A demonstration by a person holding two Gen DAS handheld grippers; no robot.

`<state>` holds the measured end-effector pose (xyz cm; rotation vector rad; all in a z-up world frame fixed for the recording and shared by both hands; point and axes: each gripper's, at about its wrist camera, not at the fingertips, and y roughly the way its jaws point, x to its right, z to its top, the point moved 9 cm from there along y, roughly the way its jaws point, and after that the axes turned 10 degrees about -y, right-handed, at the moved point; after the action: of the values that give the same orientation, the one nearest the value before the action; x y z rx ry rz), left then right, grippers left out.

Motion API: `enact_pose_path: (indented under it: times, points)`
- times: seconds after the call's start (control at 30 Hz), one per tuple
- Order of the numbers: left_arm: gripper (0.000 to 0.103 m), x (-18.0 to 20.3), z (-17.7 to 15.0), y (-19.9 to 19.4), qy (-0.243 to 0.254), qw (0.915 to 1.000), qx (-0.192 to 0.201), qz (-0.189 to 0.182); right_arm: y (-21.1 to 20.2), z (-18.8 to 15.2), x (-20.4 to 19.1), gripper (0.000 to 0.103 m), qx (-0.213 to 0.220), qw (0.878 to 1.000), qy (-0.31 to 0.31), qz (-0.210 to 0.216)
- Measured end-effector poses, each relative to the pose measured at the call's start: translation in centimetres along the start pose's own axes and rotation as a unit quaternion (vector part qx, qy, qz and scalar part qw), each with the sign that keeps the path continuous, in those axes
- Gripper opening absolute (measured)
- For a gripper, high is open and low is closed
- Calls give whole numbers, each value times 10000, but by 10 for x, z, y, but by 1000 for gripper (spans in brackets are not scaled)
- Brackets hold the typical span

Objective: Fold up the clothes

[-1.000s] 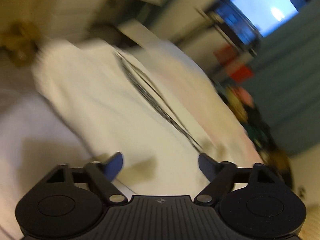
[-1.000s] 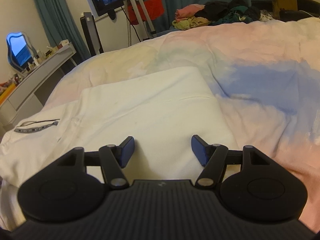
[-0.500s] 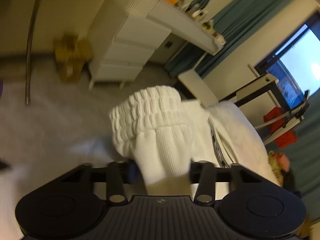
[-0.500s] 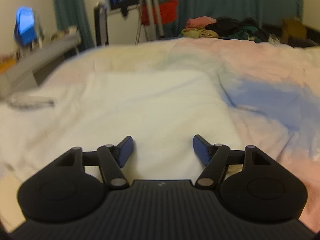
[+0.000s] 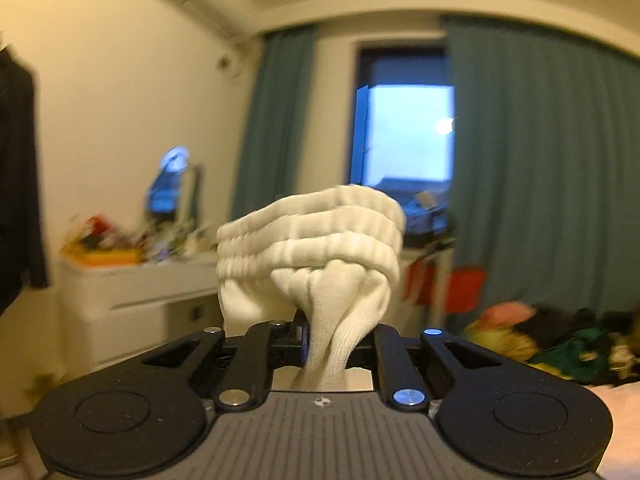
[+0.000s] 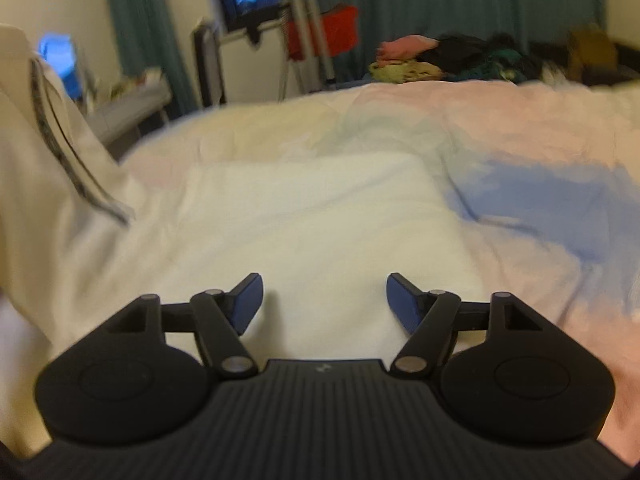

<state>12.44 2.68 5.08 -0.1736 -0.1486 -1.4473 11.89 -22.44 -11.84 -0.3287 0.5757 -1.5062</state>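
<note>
Left tongs are clenched on the ribbed cuff of the white garment, bunched at frame centre and raised off the bed, likely to carry that end over for a fold. Right tongs are spread wide, holding nothing, low over the flat part (contact unclear). A dark-trimmed edge rises at the upper left.
</note>
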Motion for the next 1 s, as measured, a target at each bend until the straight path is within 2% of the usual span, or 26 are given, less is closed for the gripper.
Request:
enact_pose_path:
  times: [0.07,0.13,0.2,0.3,0.4,0.43,0.47,0.5,0.53,0.63,0.7,0.77,0.83,0.9,1.0]
  points:
    - [12,54,-18,-4,246,9992,140,-268,-17,9,25,70,200,9983,552,-33]
    - [12,93,-63,-1,503,9968,-234,-580,-34,17,53,71,389,9936,1055,-83]
    - [12,128,-113,3,757,9904,-722,-902,-48,22,81,73,567,9869,1505,-78]
    - [14,179,-187,5,1133,9733,-1449,-1377,-60,23,113,73,798,9761,2023,44]
    - [17,228,-262,6,1497,9471,-2162,-1839,-58,14,135,72,881,9632,2519,309]
    - [21,234,-277,5,1611,9430,-2208,-1897,-54,10,138,72,845,9573,2720,487]
    - [24,233,-282,5,1711,9425,-2140,-1915,-50,7,137,72,794,9522,2870,684]
    - [31,232,-284,5,1806,9417,-2070,-1942,-46,6,134,72,745,9490,2943,851]
    - [45,230,-283,5,1832,9390,-2147,-1967,-43,6,130,72,691,9473,2960,1008]
    - [70,222,-275,7,1773,9262,-2614,-2059,-35,6,112,72,546,9433,2955,1412]
    - [76,208,-268,12,1755,9169,-2842,-2186,-29,4,103,72,414,9396,2993,1608]
    - [80,196,-258,19,1767,9120,-2921,-2272,-23,-1,98,70,294,9370,3057,1666]
    - [87,166,-243,30,1752,9146,-2886,-2224,-18,-5,93,69,204,9370,3073,1650]
    - [89,147,-229,35,1609,9212,-2829,-2130,-11,-3,91,70,160,9376,3052,1657]
    - [89,122,-215,40,1329,9308,-2815,-1918,-3,0,85,71,144,9454,2855,1566]
